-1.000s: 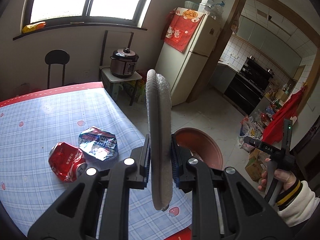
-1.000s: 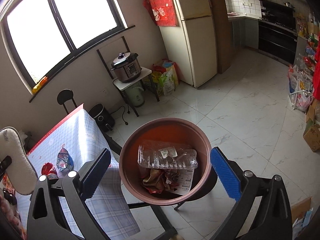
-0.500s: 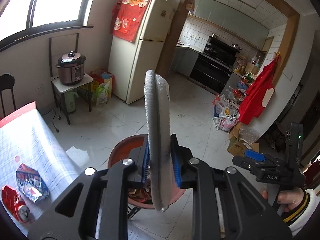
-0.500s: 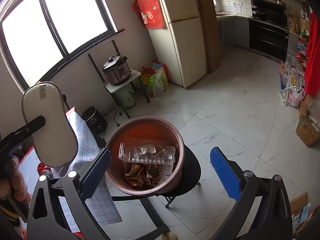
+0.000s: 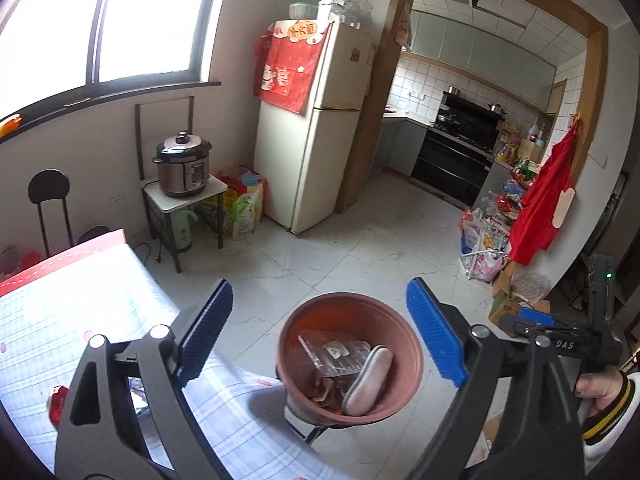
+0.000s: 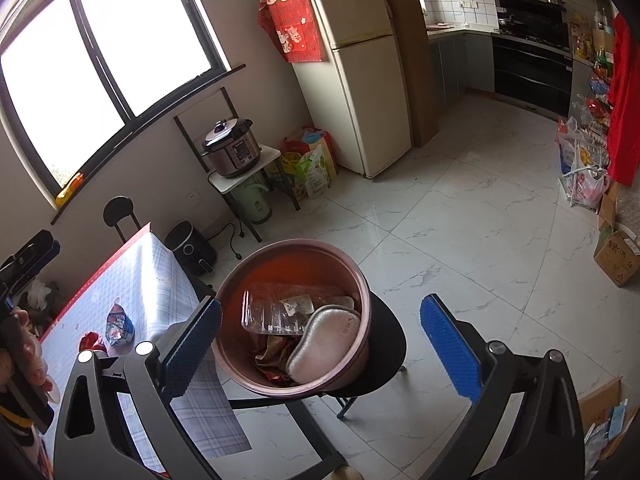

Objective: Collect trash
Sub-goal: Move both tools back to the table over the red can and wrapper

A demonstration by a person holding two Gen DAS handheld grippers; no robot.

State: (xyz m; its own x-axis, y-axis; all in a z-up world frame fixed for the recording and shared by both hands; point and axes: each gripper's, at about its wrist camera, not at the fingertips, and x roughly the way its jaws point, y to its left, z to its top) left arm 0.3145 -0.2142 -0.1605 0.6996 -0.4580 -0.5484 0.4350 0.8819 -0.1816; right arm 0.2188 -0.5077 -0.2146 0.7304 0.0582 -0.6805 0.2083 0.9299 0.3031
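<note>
Over on the left, the desk (image 6: pixel 132 276) with its checked cloth has a crushed red can (image 6: pixel 91 342) and a crumpled blue-and-white wrapper (image 6: pixel 118 320) lying side by side near its edge.

The left hand-held gripper (image 5: pixel 320 332) is spread wide with nothing between its blue pads (image 5: pixel 206 334), hanging above the brown bin (image 5: pixel 414 364). That bin sits on a black chair (image 6: pixel 386 356) just beside the desk.

Inside the bin a pale insole (image 6: pixel 326 344) leans against the right-hand wall, on top of a clear plastic tray (image 6: pixel 280 312) and some reddish wrappers (image 6: pixel 272 356).

The right hand-held gripper (image 6: pixel 320 344) is also spread wide and empty, looking down at the same bin from above.

Further right it's just pale tile floor (image 6: pixel 460 208), a cream fridge (image 6: pixel 360 72) and a cardboard box (image 6: pixel 616 256) by the wall.
</note>
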